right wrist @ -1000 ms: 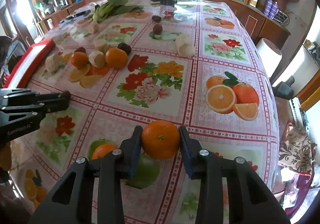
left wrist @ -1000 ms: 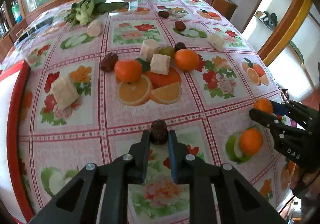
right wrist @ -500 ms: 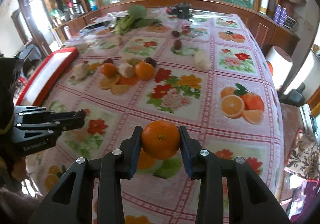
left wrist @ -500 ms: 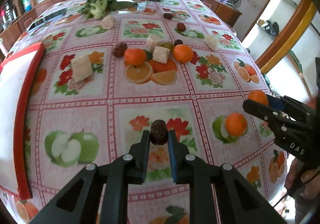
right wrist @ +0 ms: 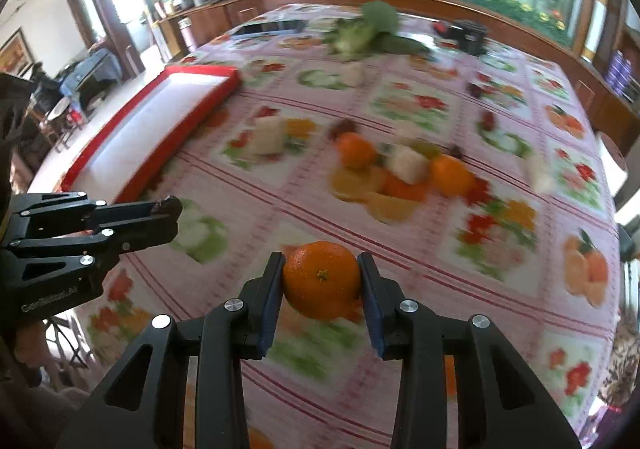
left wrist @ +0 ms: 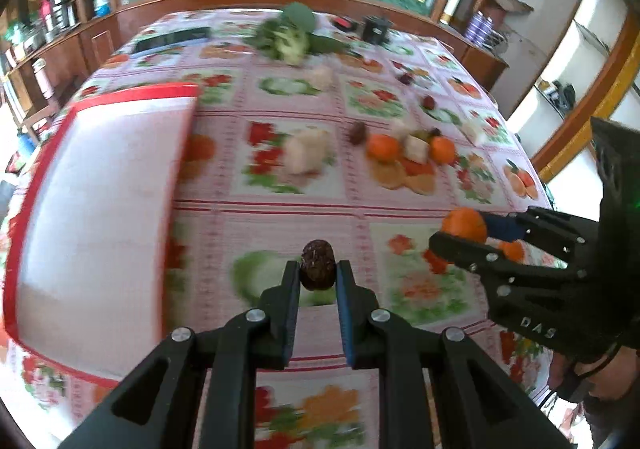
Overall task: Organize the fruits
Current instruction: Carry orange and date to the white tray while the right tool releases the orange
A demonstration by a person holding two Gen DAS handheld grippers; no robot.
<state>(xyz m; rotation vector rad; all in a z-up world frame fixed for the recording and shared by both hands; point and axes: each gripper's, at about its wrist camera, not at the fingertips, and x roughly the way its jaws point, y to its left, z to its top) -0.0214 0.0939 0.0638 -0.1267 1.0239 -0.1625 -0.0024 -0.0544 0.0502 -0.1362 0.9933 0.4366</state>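
Observation:
My left gripper [left wrist: 318, 275] is shut on a small dark brown fruit [left wrist: 318, 264] and carries it above the flowered tablecloth. In the right wrist view my right gripper [right wrist: 322, 281] is shut on an orange [right wrist: 322, 279]; the same orange [left wrist: 464, 225] shows at the right of the left wrist view. A red-rimmed white tray [left wrist: 100, 209] lies at the table's left, and this tray [right wrist: 168, 117] also appears far left in the right wrist view. More fruits sit mid-table: two oranges [left wrist: 383, 148] [left wrist: 442, 149], a dark fruit [left wrist: 358, 133] and pale cubes [left wrist: 306, 151].
Leafy greens [left wrist: 290, 37] and a black pot [left wrist: 376, 31] sit at the table's far end, with a dark flat object [left wrist: 172, 39] at far left. Two more dark fruits [left wrist: 429, 101] lie far right. A person's hand [left wrist: 600, 377] holds the right gripper.
Both grippers have swung left and risen a little, each keeping its fruit. The red tray now fills much more of the left wrist view, and the fruit cluster looks farther off.

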